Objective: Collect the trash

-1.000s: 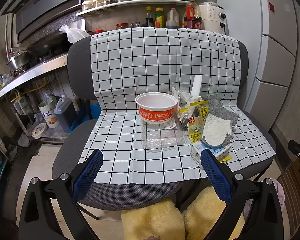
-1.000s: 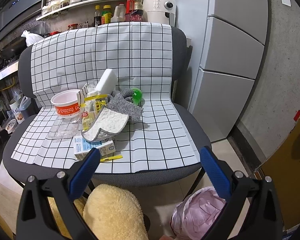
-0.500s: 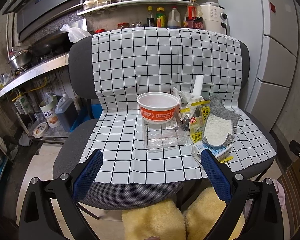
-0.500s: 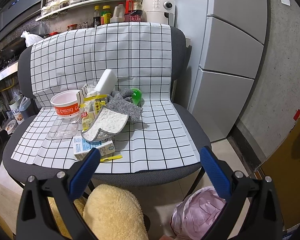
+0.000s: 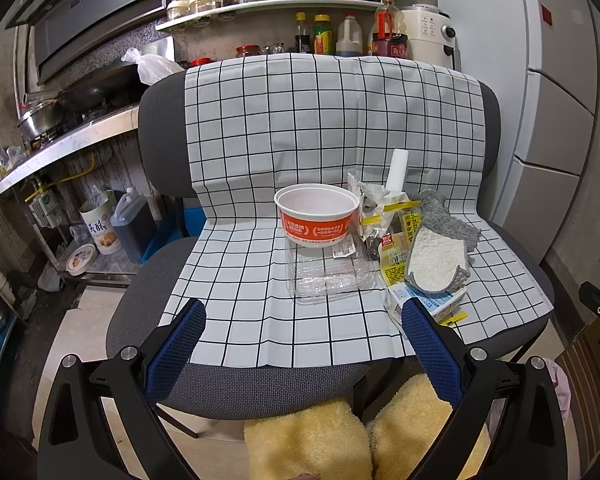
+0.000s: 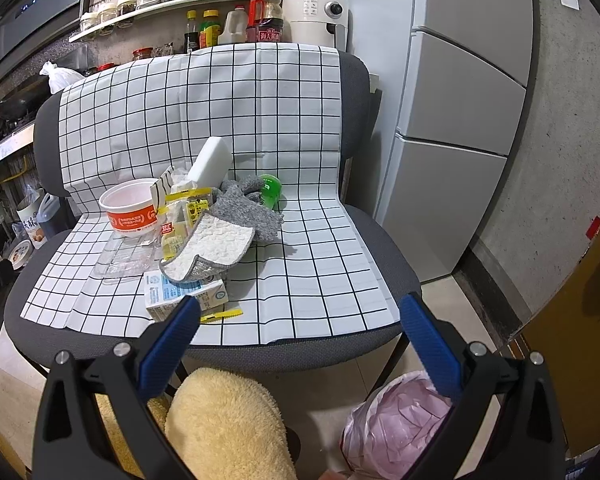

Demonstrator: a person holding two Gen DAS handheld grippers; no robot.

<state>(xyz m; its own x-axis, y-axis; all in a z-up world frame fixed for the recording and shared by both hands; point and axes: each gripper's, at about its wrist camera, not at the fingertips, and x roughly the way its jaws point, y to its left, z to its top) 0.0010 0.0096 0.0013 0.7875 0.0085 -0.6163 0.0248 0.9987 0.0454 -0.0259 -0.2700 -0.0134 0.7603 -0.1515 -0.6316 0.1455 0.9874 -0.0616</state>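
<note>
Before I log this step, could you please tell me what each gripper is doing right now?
Left gripper: open, holding nothing.
Right gripper: open, holding nothing.

Honestly not much is legible from where I'm holding. The dark bottle (image 6: 269,29) on the back shelf has a red label that looks like 海天酱油. The tin (image 5: 100,222) on the floor shows big characters starting 头, the rest I can't make out. The orange bowl (image 5: 317,221), yellow packet (image 5: 396,246) and milk carton (image 6: 180,294) have print too small to read.
</note>
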